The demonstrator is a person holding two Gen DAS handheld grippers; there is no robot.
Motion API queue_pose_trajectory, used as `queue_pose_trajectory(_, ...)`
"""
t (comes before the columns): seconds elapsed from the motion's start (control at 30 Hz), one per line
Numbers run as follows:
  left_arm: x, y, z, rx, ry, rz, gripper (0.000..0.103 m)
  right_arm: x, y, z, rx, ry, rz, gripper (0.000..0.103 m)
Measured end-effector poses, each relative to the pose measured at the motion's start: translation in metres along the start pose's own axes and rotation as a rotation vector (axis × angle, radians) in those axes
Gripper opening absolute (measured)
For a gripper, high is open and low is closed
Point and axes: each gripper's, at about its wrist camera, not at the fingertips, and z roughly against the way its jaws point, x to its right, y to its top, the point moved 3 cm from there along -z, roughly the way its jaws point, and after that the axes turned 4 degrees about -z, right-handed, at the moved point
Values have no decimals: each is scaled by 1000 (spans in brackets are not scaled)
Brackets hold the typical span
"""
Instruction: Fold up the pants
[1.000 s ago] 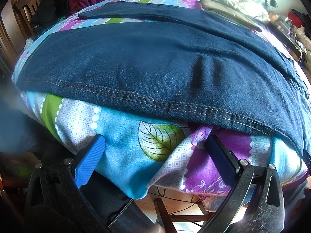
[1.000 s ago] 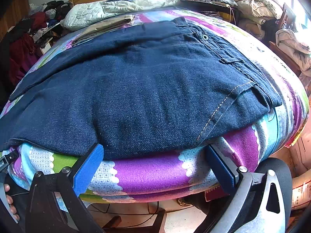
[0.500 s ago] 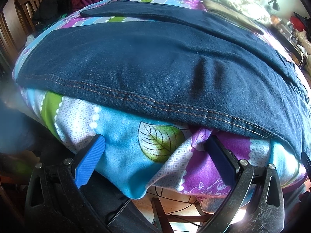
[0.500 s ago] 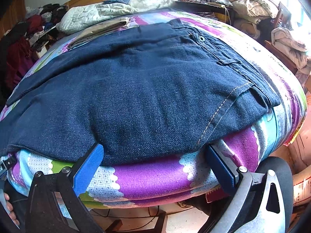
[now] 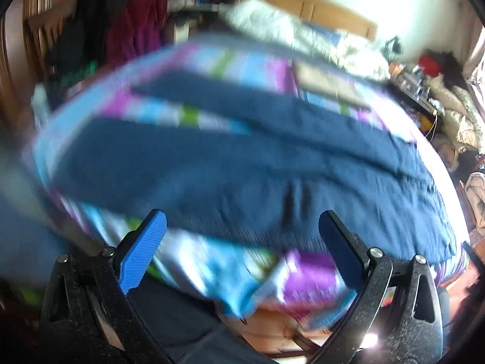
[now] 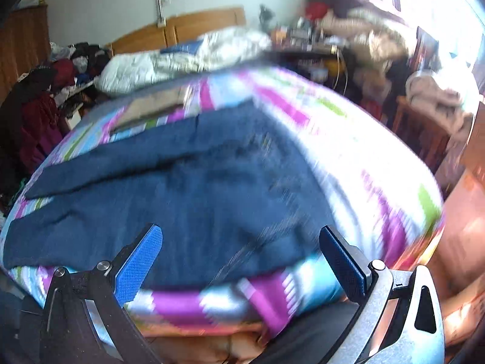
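Bedroom clutter ringed the bed [image 6: 348, 139], where the pants [image 6: 188, 194] lay spread flat, legs apart, seemingly unfolded. Left hand-held gripper [image 5: 242, 236] and right hand-held gripper [image 6: 241, 244] gaped wide, empty.

Dark blue denim jeans [image 5: 272, 176] are lying flat and unfolded on the bed, the near leg running along its near edge. The far leg is angling away toward the bed's far left, and both views are blurring the details.
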Motion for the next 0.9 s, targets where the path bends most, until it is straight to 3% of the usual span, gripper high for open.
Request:
queue_pose_trajectory(0.1, -38, 61, 3, 70, 32, 1, 101, 14, 66, -2, 81, -30, 36, 103)
queue_pose_trajectory(0.2, -84, 134, -14, 144, 91, 14, 101, 12, 140, -36, 124, -91, 92, 103)
queue_pose_trajectory(0.27, -106, 184, -39, 176, 126, -12, 101, 7, 189, -76, 124, -107, 84, 103)
queue_pose_trajectory(0.37, -133, 250, -99, 149, 136, -23, 101, 1, 240, -154, 30, -86, -18, 103)
queue_pose_trajectory(0.47, -159, 292, -172, 69, 180, 3, 101, 2, 254, -220, -56, -102, -155, 95)
queue_pose_trajectory(0.57, -183, 306, -238, -19, 149, 80, 100, 1, 254, -257, -67, -105, -240, 95)
queue_pose_trajectory(0.63, -198, 307, -284, -78, 109, 138, 99, -7, 252, -274, -76, -110, -227, 95)
queue_pose_trajectory(0.77, -217, 309, -332, -139, 111, 183, 96, -21, 232, -302, -114, -172, -127, 95)
queue_pose_trajectory(0.9, -228, 309, -370, -183, 93, 235, 96, -18, 222, -310, -104, -189, -123, 95)
